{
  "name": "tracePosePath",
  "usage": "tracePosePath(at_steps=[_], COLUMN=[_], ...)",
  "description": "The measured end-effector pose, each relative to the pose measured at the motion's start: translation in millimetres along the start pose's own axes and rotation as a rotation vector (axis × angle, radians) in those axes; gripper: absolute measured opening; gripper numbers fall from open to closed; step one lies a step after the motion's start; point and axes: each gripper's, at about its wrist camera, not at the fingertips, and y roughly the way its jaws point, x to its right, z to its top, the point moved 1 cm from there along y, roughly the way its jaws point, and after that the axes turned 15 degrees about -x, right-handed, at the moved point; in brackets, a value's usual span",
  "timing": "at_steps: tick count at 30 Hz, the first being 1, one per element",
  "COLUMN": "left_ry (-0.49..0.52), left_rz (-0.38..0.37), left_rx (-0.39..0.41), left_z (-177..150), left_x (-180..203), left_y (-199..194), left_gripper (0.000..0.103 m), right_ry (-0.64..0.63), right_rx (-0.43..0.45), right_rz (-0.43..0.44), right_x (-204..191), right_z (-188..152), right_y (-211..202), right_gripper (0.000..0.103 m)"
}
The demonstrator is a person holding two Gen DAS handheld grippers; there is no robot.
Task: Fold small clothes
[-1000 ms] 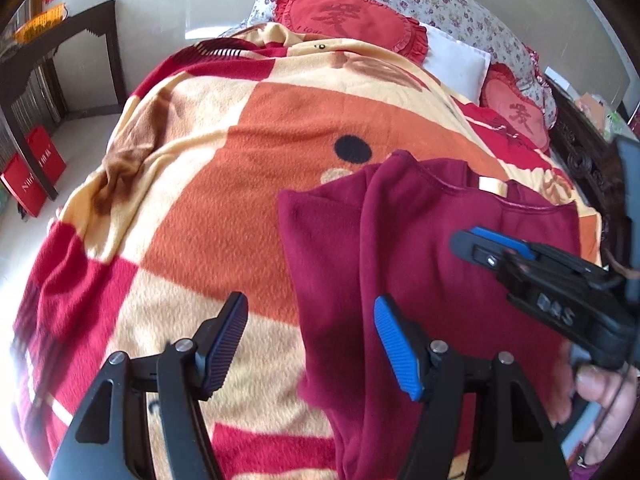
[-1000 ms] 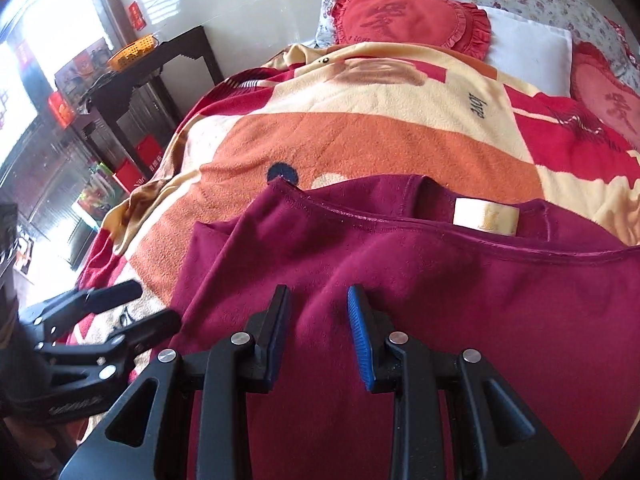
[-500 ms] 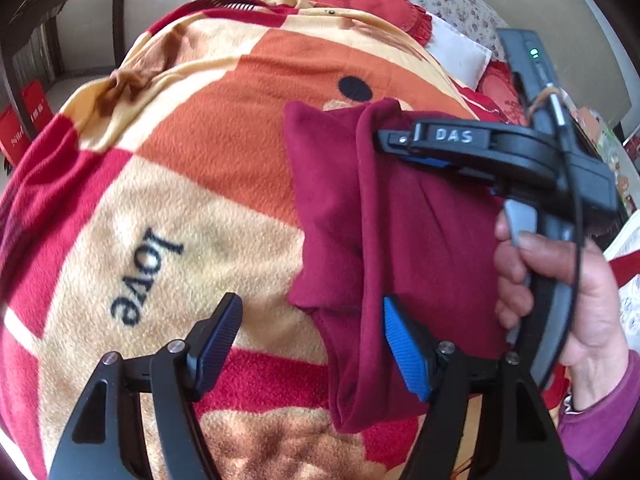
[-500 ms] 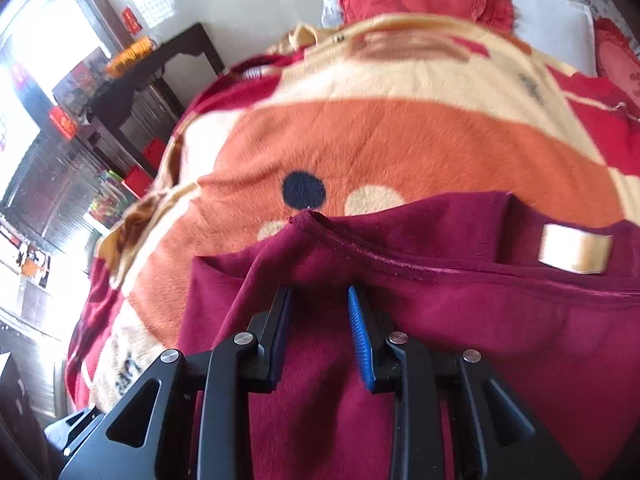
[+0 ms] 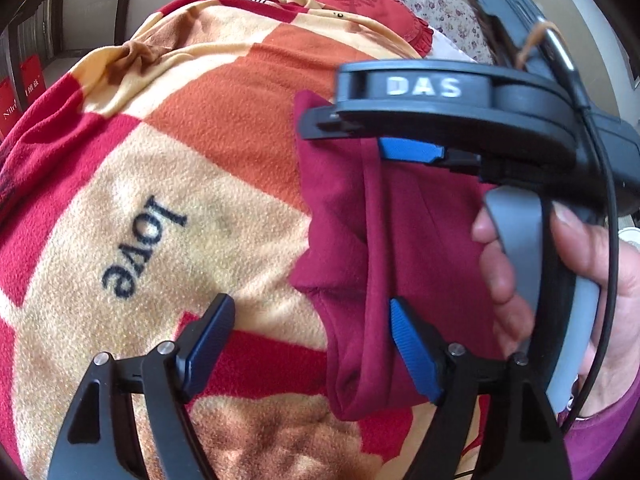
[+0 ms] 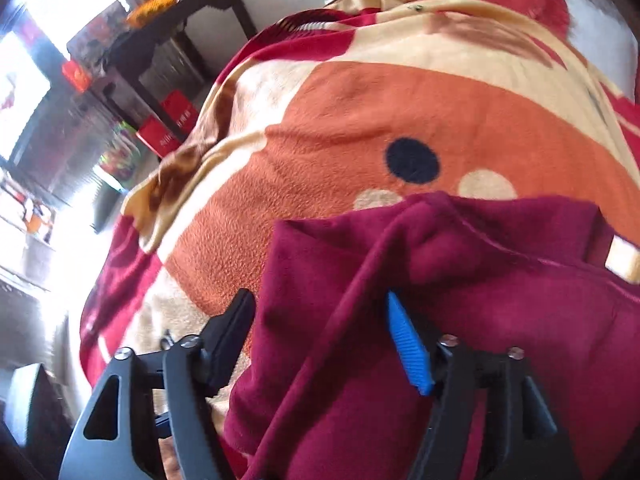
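Note:
A dark red garment (image 5: 400, 240) lies partly folded lengthwise on the blanket (image 5: 180, 240); its doubled edge faces left. My left gripper (image 5: 310, 346) points down at the garment's near left edge, jaws wide and opening. That edge lies between the jaws, by the blue pad (image 5: 412, 352), and is not pinched. My right gripper (image 5: 352, 140) reaches in from the right over the garment's far part. In the right wrist view the right gripper (image 6: 320, 340) has its jaws opening, with a raised ridge of the garment (image 6: 460, 320) loose between them and a cream label (image 6: 622, 260) at the right.
The orange, red and cream blanket (image 6: 340, 152) covers the bed. Red cushions (image 5: 360, 4) and a flowered pillow (image 5: 448, 12) lie at the head. A dark wooden table (image 6: 172, 40) and red boxes (image 6: 168, 128) stand on the floor at the left. A person's hand (image 5: 568, 264) holds the right gripper.
The right gripper's jaws have parted from nearly shut, letting go of the fold of cloth. Both grippers have moved toward the garment's left edge, and the left jaws have widened a little.

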Motion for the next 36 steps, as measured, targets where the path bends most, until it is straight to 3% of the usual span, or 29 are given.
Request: tracePosePath(at_steps=[3,6,7,9,12,13,17,19,20,24,25,27,29,36], left_ry=[-0.004,-0.006,-0.009,-0.004,0.032,0.043,0.077,0.078,0.08,0.104,0.119,0.134,0.143,0.141], left_rz=[-0.006,-0.004,-0.001,0.004,0.006,0.007,-0.018,-0.059,-0.091,-0.11,-0.108,-0.11,-0.108,-0.088], left_rx=[0.005,0.005,0.003,0.006,0.027,0.032,0.036,0.029,0.016,0.063,0.083,0.101,0.102,0.092], left_z=[-4.7,-7.1,-7.6,-6.3,-2.1,-1.7,3.5,8.5,9.4,6.9,4.7,1.2,1.8,3.6], left_x=[-0.2,1.6,2.6,6.3,18.0,22.1,36.9,40.0,43.0,48.5,51.5,55.6,58.1,60.6], left_y=[-1.3,-2.5,-3.1,-4.7,-5.5,-5.5,0.4,3.1,3.3,-4.8,-8.7,-15.3,-17.6,-15.7], left_gripper=[0.083,0.084,0.084,0.086,0.086,0.086,0.084,0.061,0.043,0.027,0.026,0.023,0.023,0.023], right_ry=[-0.031,-0.046,-0.046,-0.035,0.022,0.043,0.089,0.098,0.1,0.1,0.109,0.143,0.16,0.086], right_rx=[-0.016,-0.023,-0.017,0.006,0.04,0.055,0.128,0.137,0.139,0.128,0.127,0.136,0.141,0.012], right_rz=[-0.073,-0.124,-0.133,-0.157,0.003,0.048,0.165,0.19,0.197,0.189,0.196,0.208,0.213,0.144], right_x=[-13.6,-16.7,-16.4,-10.1,12.8,19.4,40.6,47.1,49.3,48.6,51.1,56.0,57.4,32.6], right_z=[0.7,-2.4,-3.3,-8.0,-17.5,-21.2,-37.1,-41.4,-43.0,-42.3,-41.7,-39.9,-35.9,-9.5], right_y=[9.7,16.6,16.1,9.1,-10.2,-16.8,-41.8,-49.5,-51.7,-57.1,-59.2,-63.7,-66.0,-41.5], right_gripper=[0.067,0.065,0.057,0.026,0.001,0.0,0.0,0.0,0.0,0.003,0.006,0.031,0.047,0.054])
